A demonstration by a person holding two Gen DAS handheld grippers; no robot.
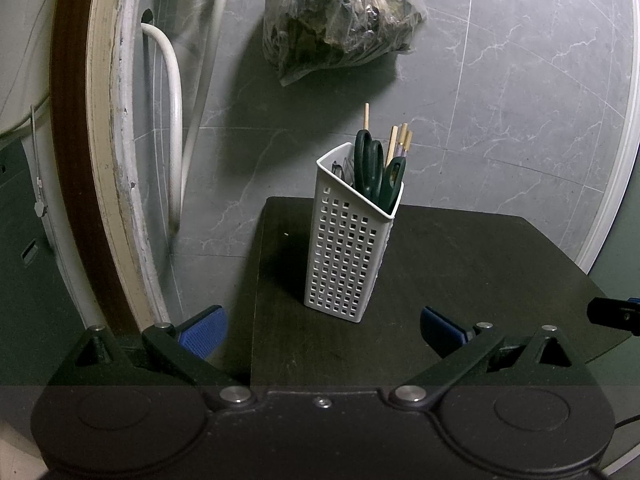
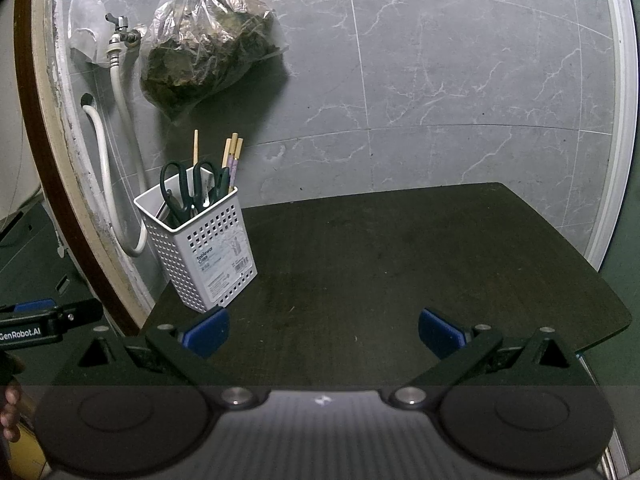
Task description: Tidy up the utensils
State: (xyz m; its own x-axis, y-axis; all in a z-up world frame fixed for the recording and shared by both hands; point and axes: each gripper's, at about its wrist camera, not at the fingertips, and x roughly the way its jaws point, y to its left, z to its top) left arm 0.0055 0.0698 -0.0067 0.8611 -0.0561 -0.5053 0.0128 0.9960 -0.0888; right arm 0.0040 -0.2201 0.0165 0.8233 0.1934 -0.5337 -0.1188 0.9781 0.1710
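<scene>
While both tools are held back from the load, the risks are listed as judgement only.

Item: white perforated caddy [image 1: 352,236], upright, placed near the far-left corner of the dark worktop [image 1: 460,280]; in the right wrist view it is seen close to the worktop's left edge. Contents: green-handled scissors [image 1: 368,164] and several wooden chopsticks [image 1: 402,140], all standing handle-up and leaning against the rim. No loose utensil is seen on the worktop, so the task is judged to be either nearly complete or not yet begun.

Item: left hand-held gripper [image 1: 322,330], jaws spread wide, nothing between the blue pads; aimed straight at the caddy, which is near but untouched.

Item: right hand-held gripper [image 2: 324,330], jaws likewise spread wide and empty; aimed at bare worktop, with the caddy to its far left.

Hazards:
- Tipping. The caddy is tall, narrow and top-heavy with protruding handles; a push high on its wall is expected to topple it.
- Loss over the edge. Little worktop is left beside the caddy, so a sideways nudge could send it off.
- Snagging. The scissor loops and chopsticks are crowded together; one item drawn out could drag its neighbours or lift the light caddy.
- Collision. The tools are held close together, and a crossing reach could make them clash.
</scene>
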